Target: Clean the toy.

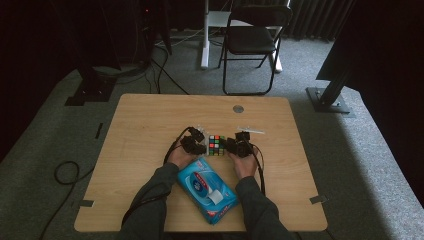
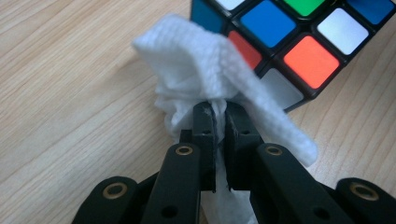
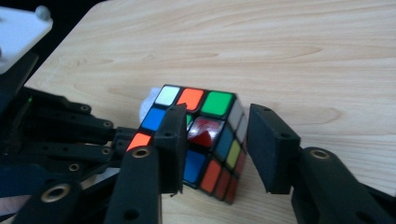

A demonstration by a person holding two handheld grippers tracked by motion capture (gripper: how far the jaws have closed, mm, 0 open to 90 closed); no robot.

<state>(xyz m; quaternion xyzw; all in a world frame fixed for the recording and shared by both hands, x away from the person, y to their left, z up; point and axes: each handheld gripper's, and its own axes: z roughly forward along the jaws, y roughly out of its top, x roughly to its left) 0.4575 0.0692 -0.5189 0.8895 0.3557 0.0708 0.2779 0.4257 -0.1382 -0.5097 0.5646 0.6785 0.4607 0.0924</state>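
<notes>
Grey carpet surrounds a light wooden table (image 1: 150, 120), with a black folding chair (image 1: 252, 40) standing beyond its far edge. Going from the left of the high view, the person's left hand (image 1: 177, 157) carries the left gripper (image 1: 200, 145), whose jaws are pressed together on a crumpled white wipe (image 2: 205, 74); in the left gripper view the cloth bunches out above the jaw tips and lies against the near corner of the colour cube (image 1: 216, 145), with another strip of it hanging down between the jaws. The cube sits on the table near its middle, between the two grippers, showing blue, orange, white and green squares. To its right, the right hand (image 1: 246, 162) carries the right gripper (image 1: 231, 146). In the right gripper view its jaws stand apart on either side of the cube; whether either pad touches a face of the cube I cannot tell. Nearer the person, between the forearms, a blue pack of wet wipes (image 1: 205, 187) lies flat on the table with its white flap lifted.
</notes>
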